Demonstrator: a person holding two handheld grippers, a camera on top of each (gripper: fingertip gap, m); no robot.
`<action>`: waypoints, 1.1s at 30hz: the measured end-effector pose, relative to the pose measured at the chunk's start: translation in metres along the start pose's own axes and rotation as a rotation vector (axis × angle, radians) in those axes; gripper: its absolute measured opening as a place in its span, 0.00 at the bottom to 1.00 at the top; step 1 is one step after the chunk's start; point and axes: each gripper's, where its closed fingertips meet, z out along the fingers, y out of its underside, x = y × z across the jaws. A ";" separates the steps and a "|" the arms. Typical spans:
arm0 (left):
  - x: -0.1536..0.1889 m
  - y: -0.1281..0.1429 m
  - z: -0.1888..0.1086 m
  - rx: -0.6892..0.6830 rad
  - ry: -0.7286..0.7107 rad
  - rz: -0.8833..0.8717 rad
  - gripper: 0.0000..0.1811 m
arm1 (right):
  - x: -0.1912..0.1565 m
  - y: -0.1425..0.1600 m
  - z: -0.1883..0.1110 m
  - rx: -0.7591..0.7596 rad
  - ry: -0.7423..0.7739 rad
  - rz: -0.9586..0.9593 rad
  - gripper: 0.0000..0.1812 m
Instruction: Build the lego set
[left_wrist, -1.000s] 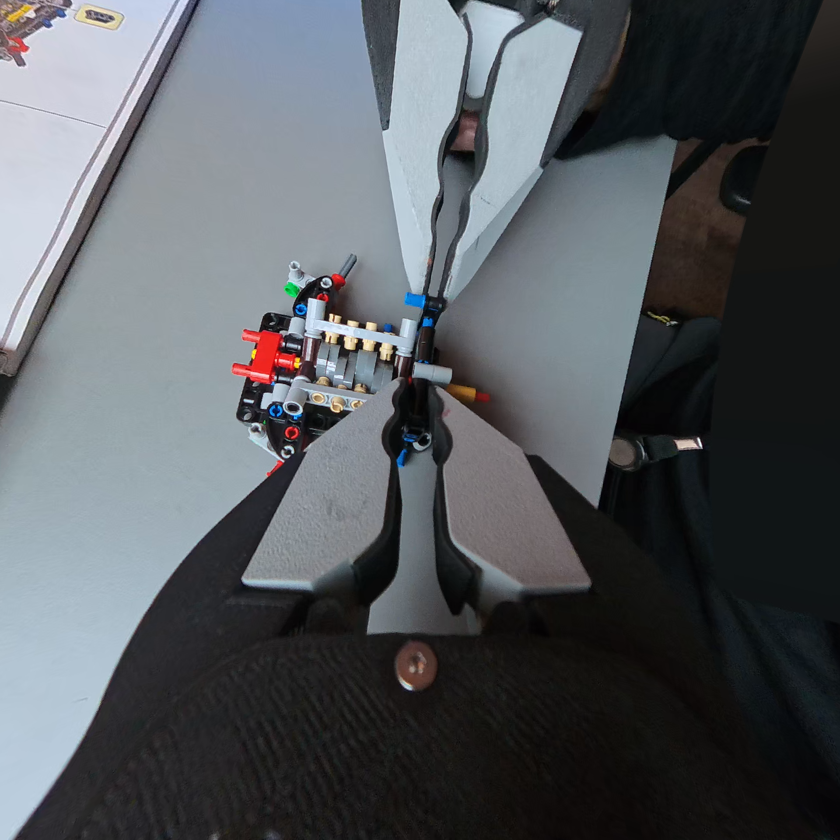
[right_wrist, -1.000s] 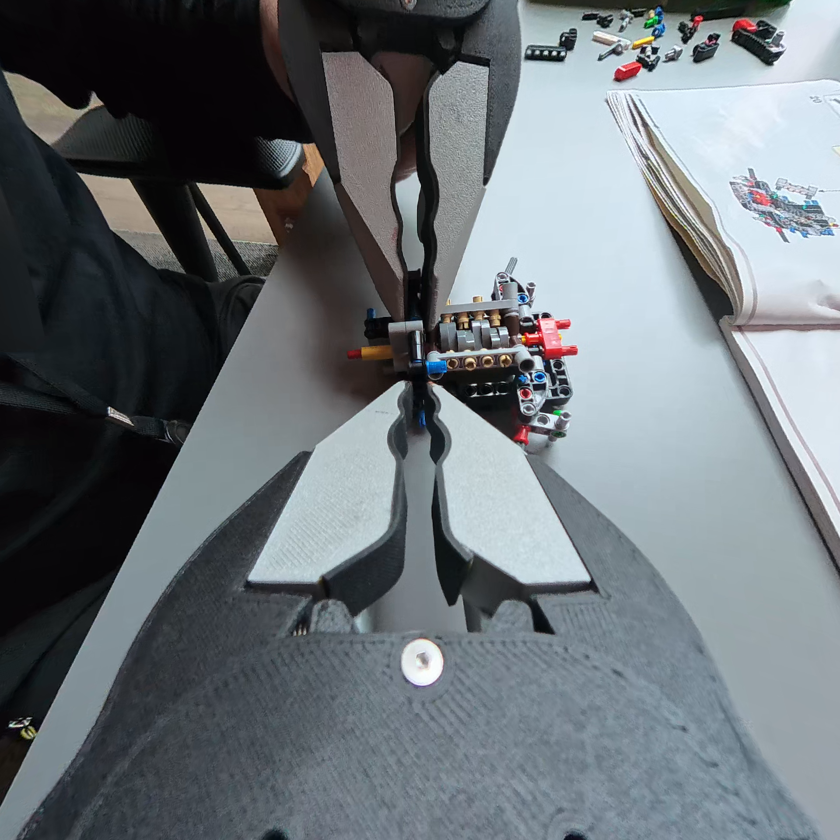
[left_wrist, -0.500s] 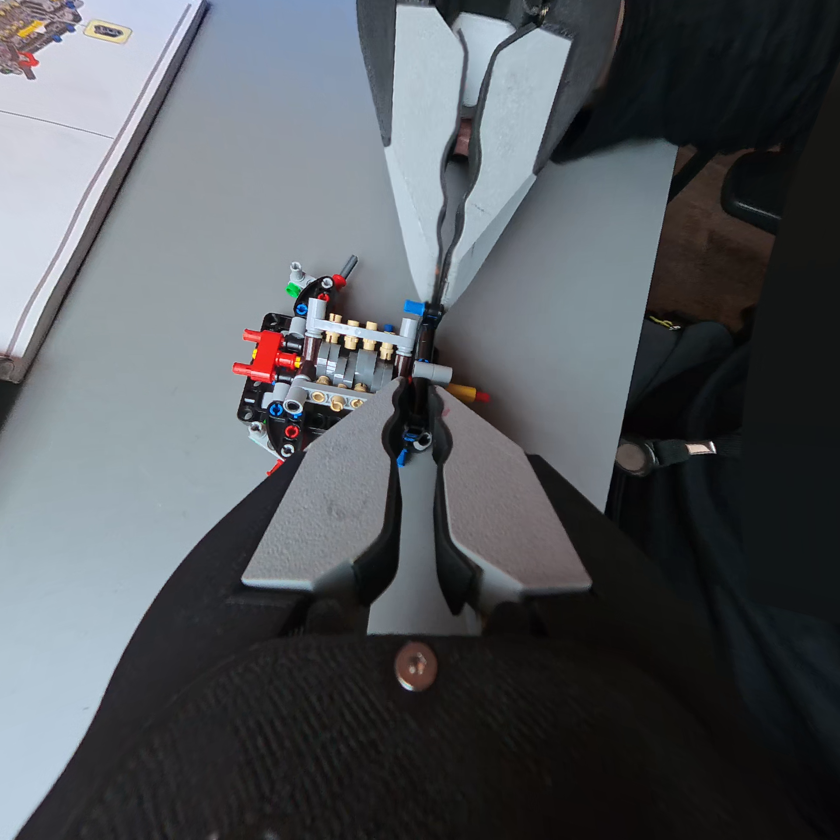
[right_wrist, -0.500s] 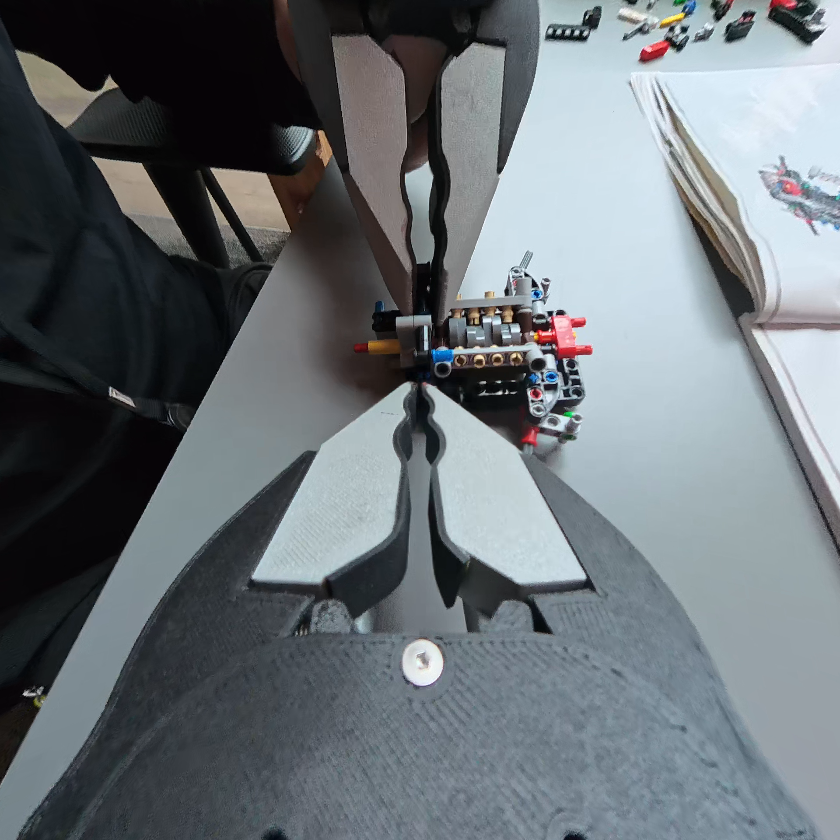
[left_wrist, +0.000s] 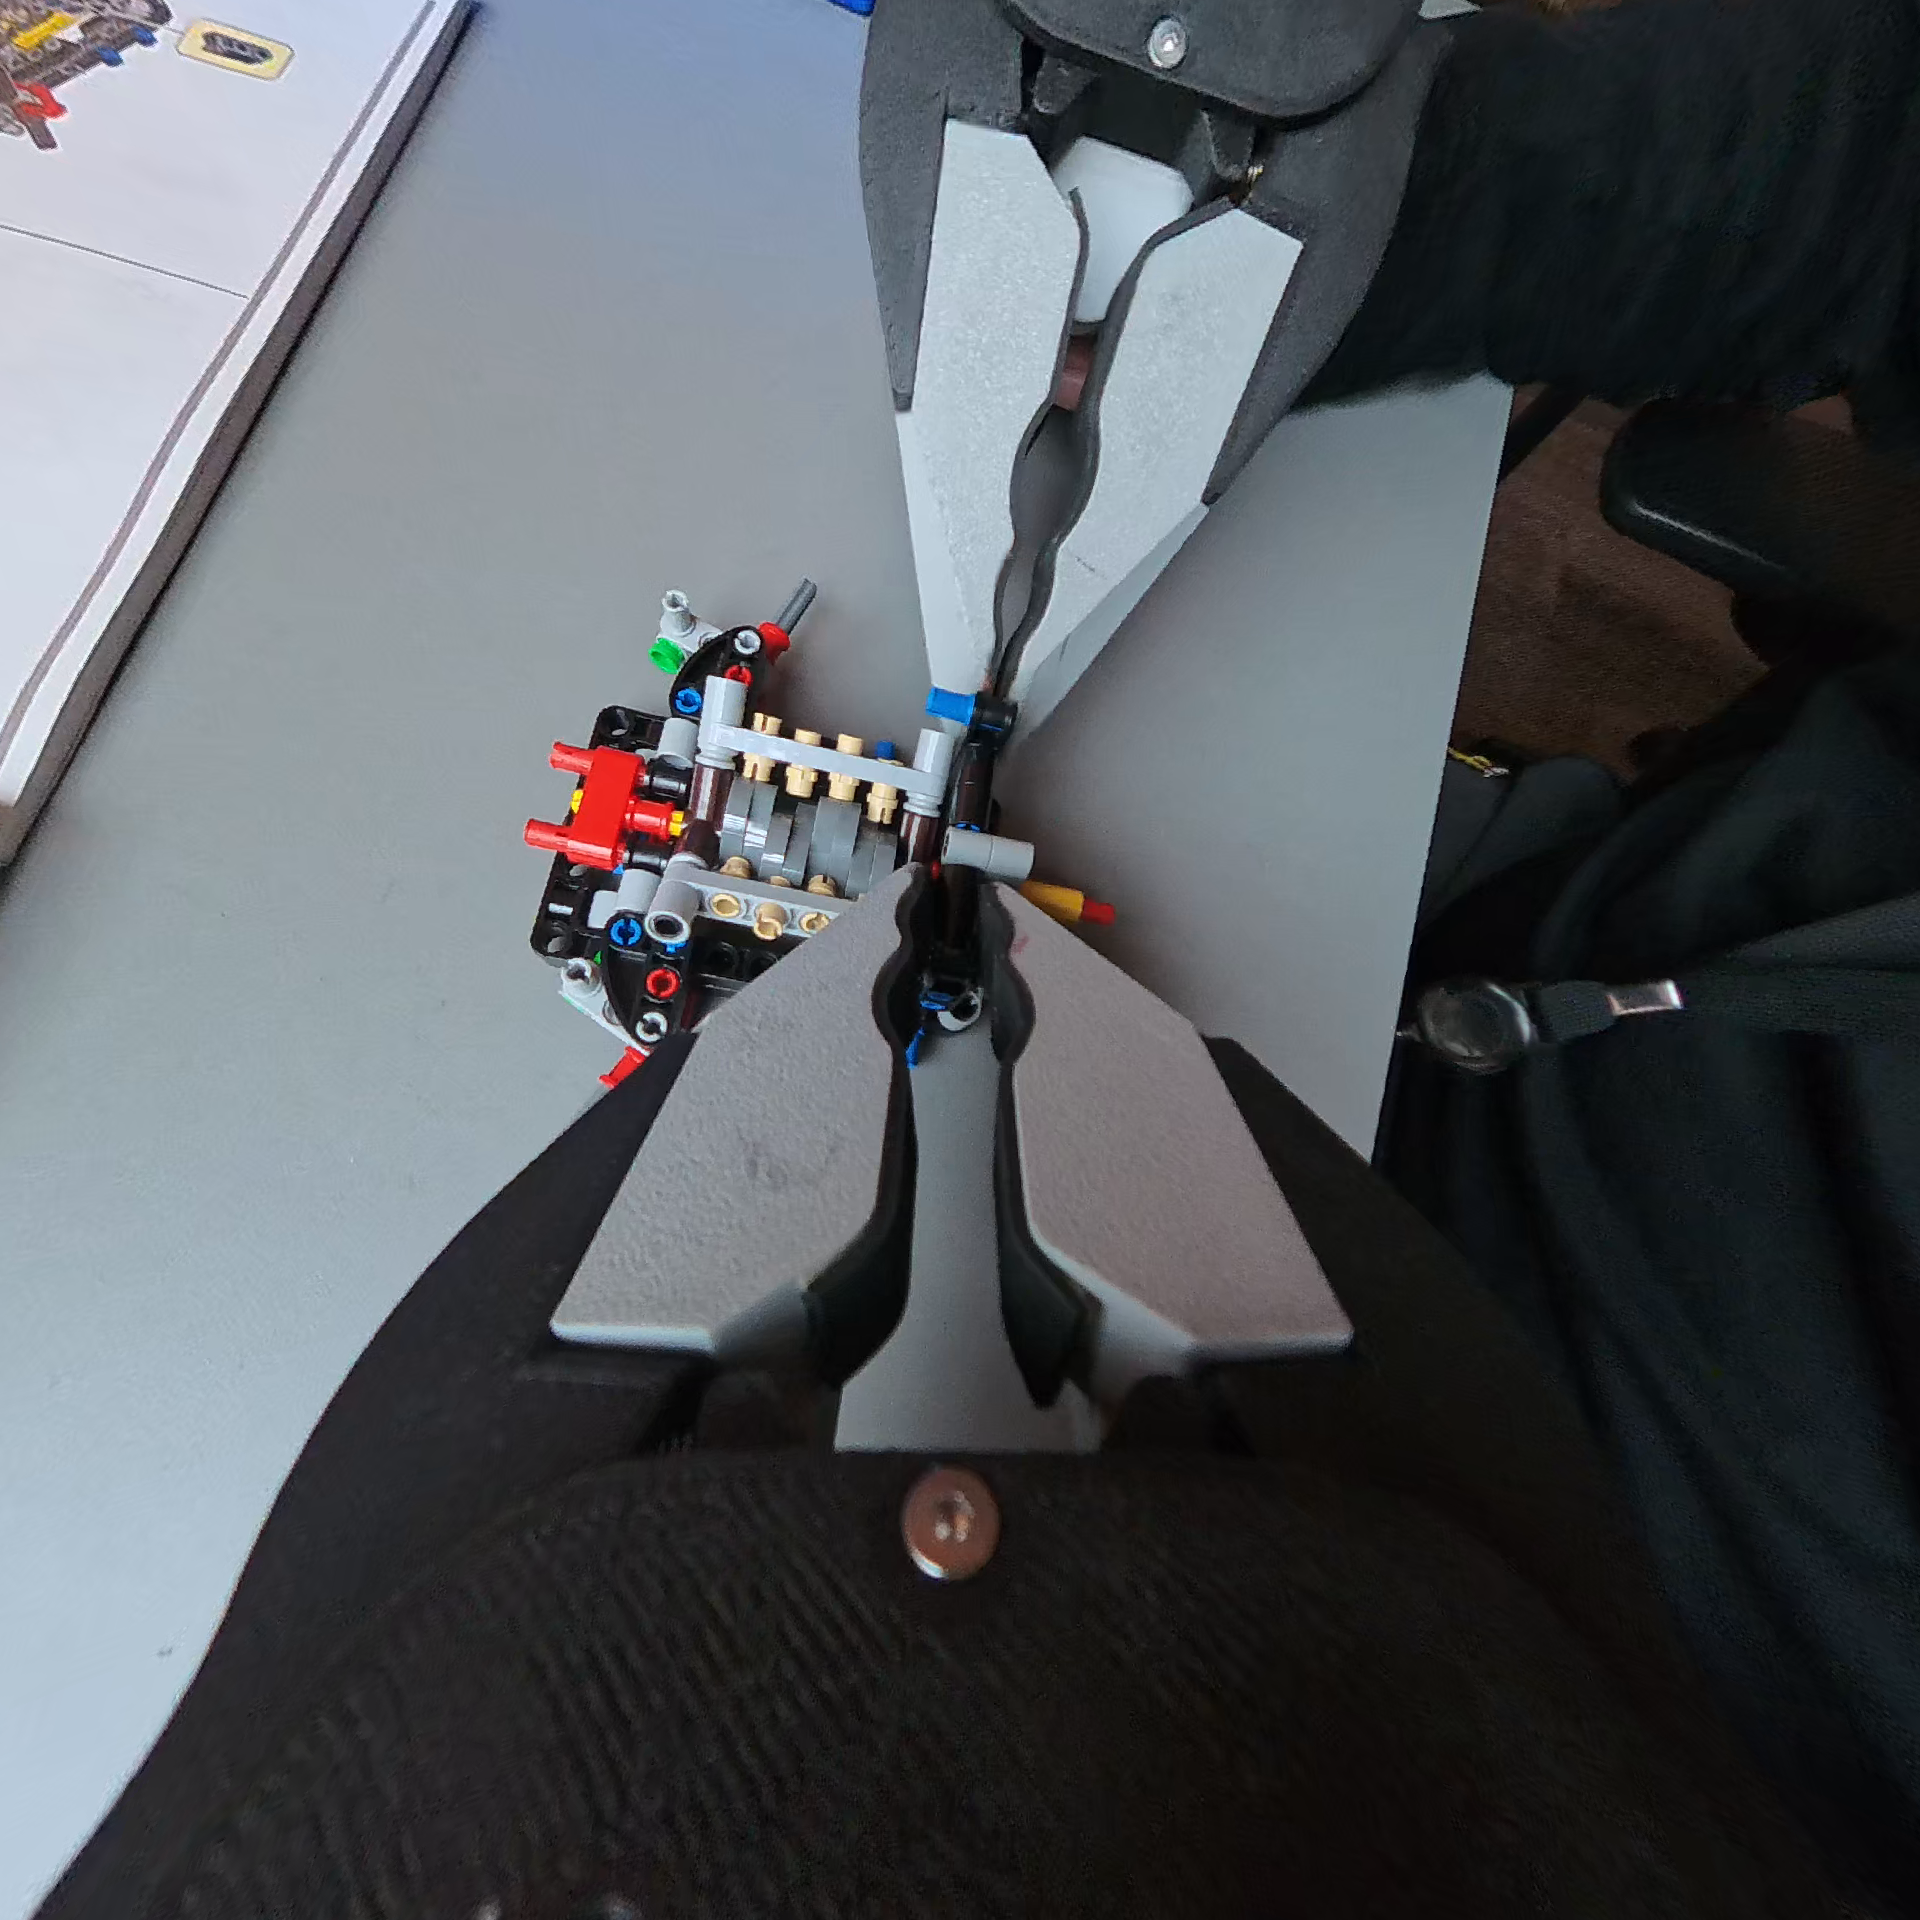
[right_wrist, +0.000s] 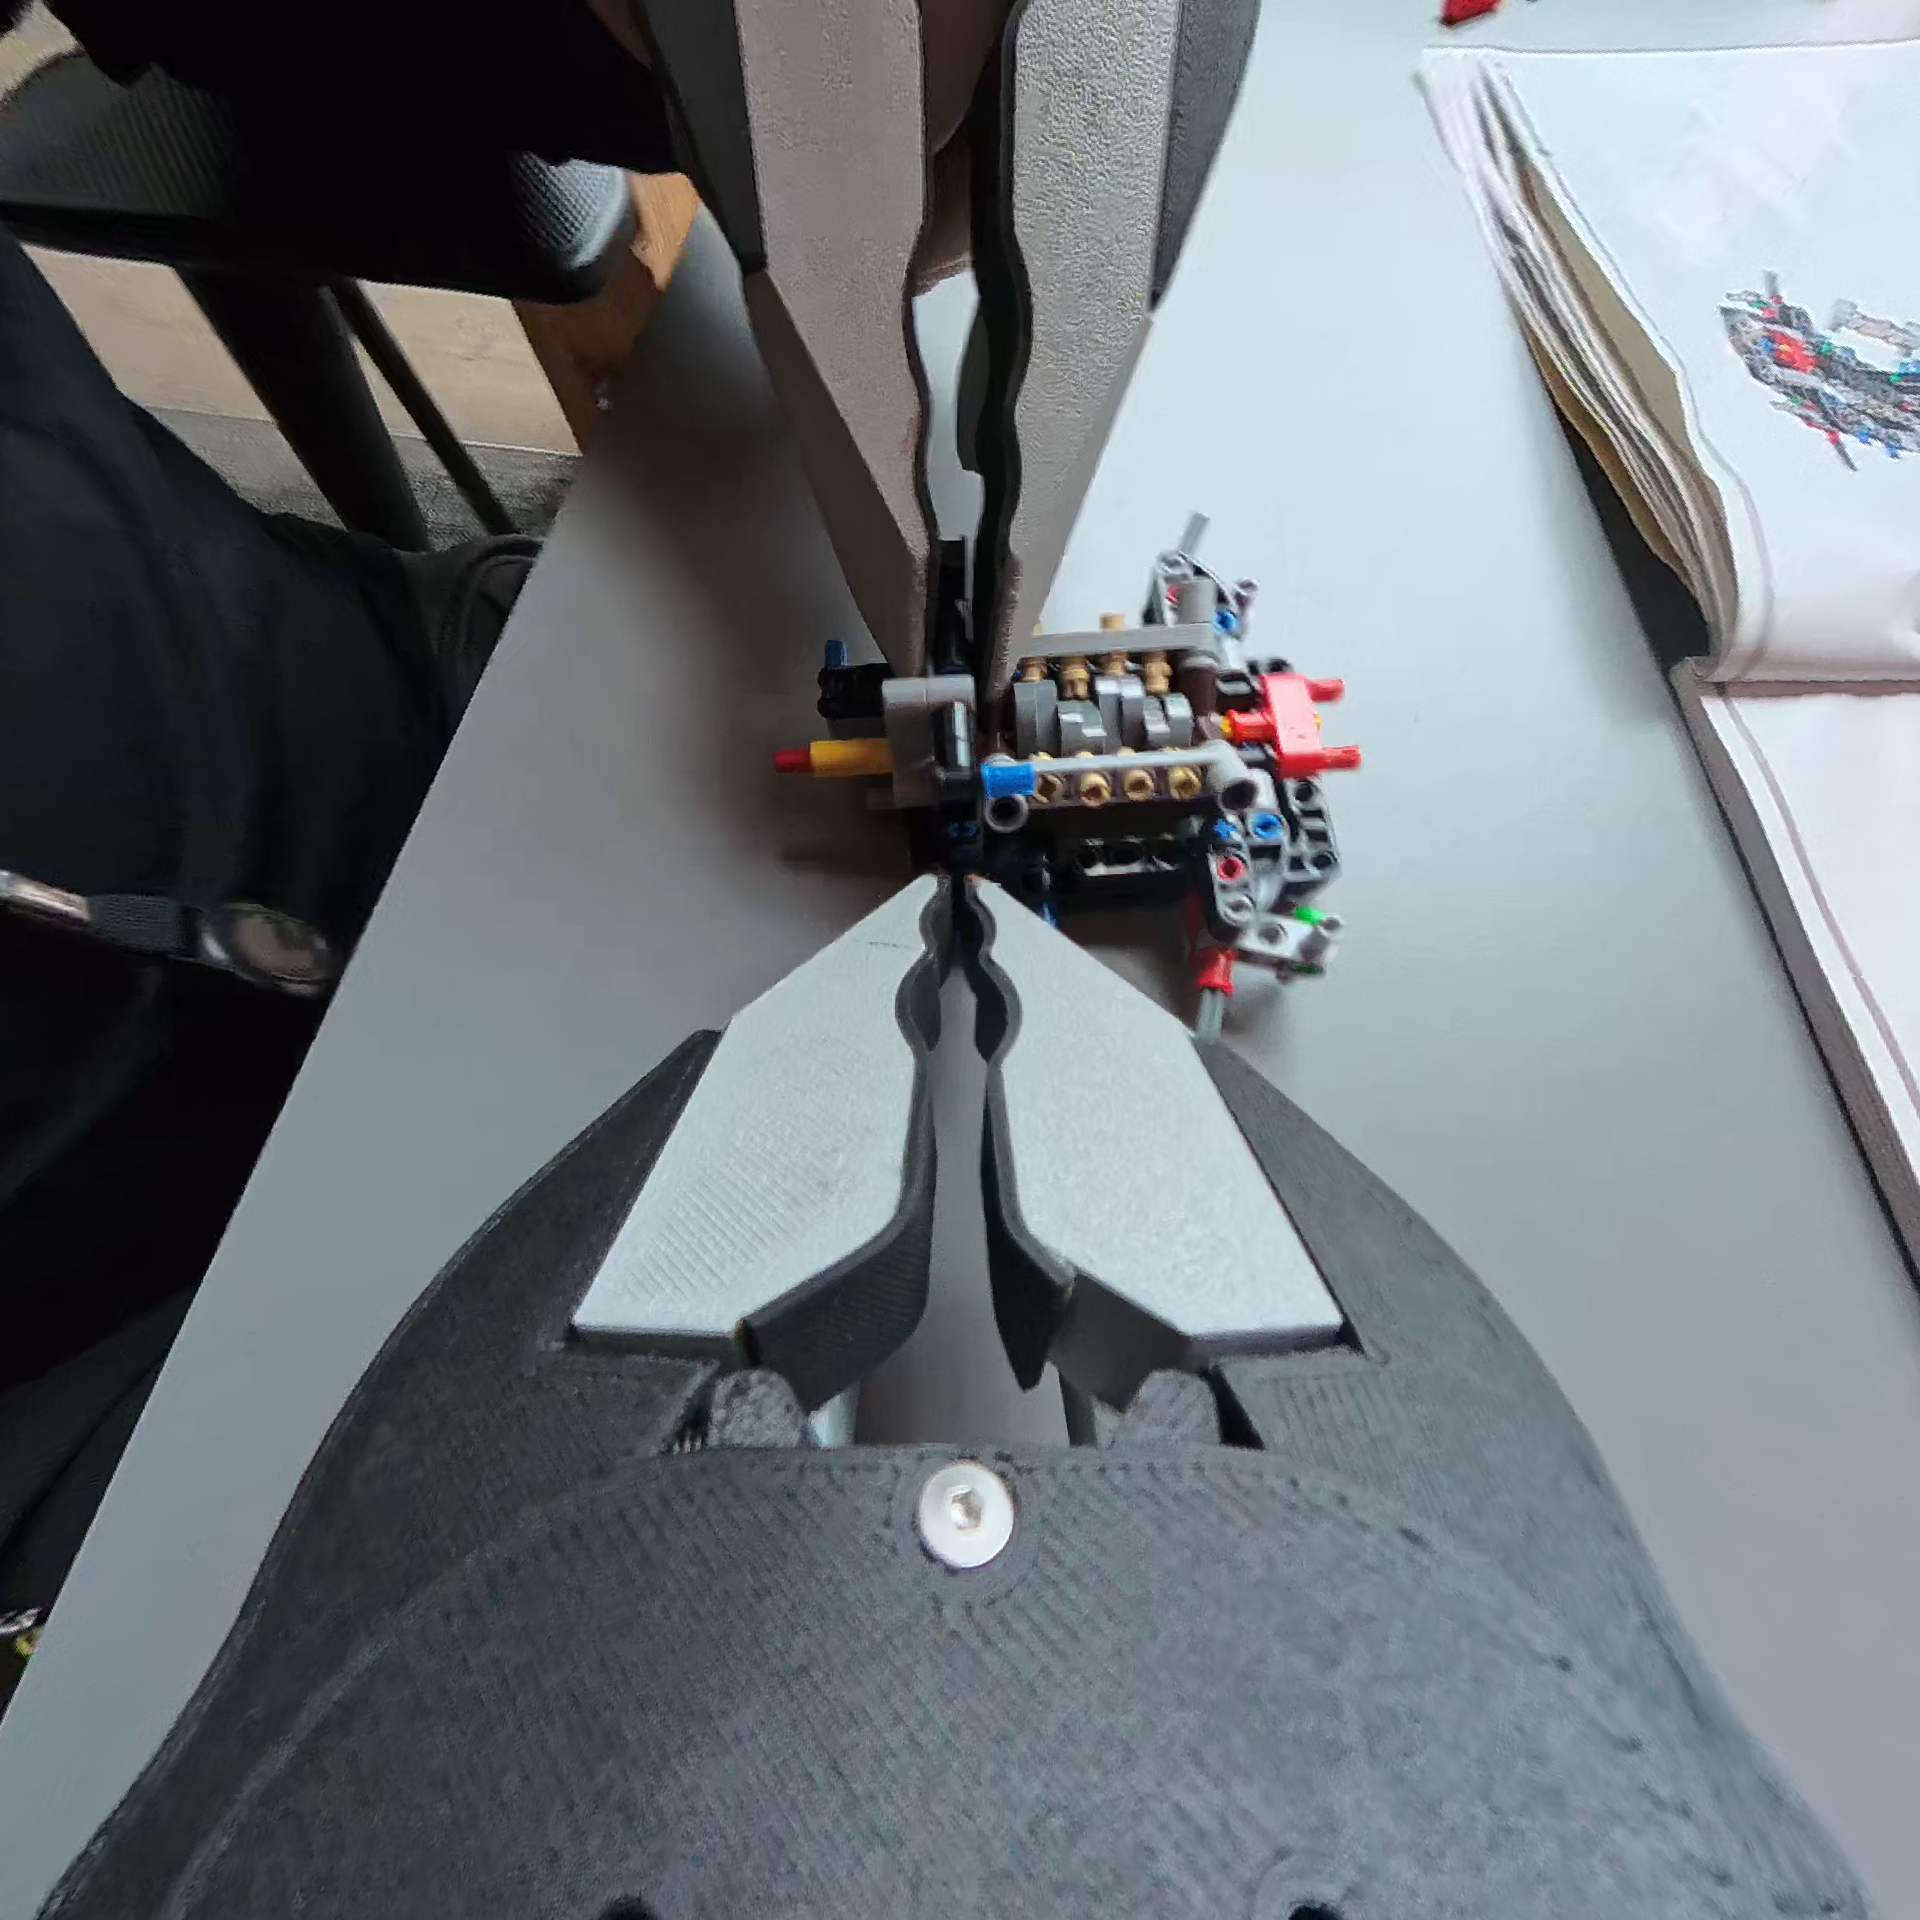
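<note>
A small lego assembly (left_wrist: 790, 821) of grey, black, tan and red technic parts sits on the grey table (left_wrist: 416, 1143), close to its edge. My left gripper (left_wrist: 951, 914) is shut on the upright black beam (left_wrist: 971, 790) at the assembly's end. My right gripper (right_wrist: 956, 894) is shut, and its tips touch the other side of the same end of the assembly (right_wrist: 1122, 748). In the left wrist view the right gripper (left_wrist: 992, 686) comes in from the top. In the right wrist view the left gripper (right_wrist: 961, 623) comes in from the top.
An open instruction booklet (right_wrist: 1714, 312) lies on the table beyond the assembly; it also shows in the left wrist view (left_wrist: 125, 208). The table edge (left_wrist: 1444, 727) runs just beside both grippers, with a person's dark clothing (left_wrist: 1662, 1143) and a chair (right_wrist: 312, 239) past it. Only a small space, under 4 cm, lies between the two pairs of fingers.
My right gripper's fingers have closed fully; the small blue and black part seen between their tips no longer shows there. The assembly and left gripper have stayed put.
</note>
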 end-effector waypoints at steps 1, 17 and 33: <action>0.002 -0.001 0.000 0.000 0.010 -0.001 0.04 | 0.005 0.004 -0.004 -0.008 0.040 0.004 0.00; -0.155 -0.099 0.006 -0.115 -0.223 -0.086 0.37 | 0.120 0.030 -0.104 0.062 0.758 0.304 0.37; -0.220 -0.064 0.043 -0.078 -0.349 -0.056 0.31 | 0.232 0.087 -0.089 -0.228 0.689 0.636 0.42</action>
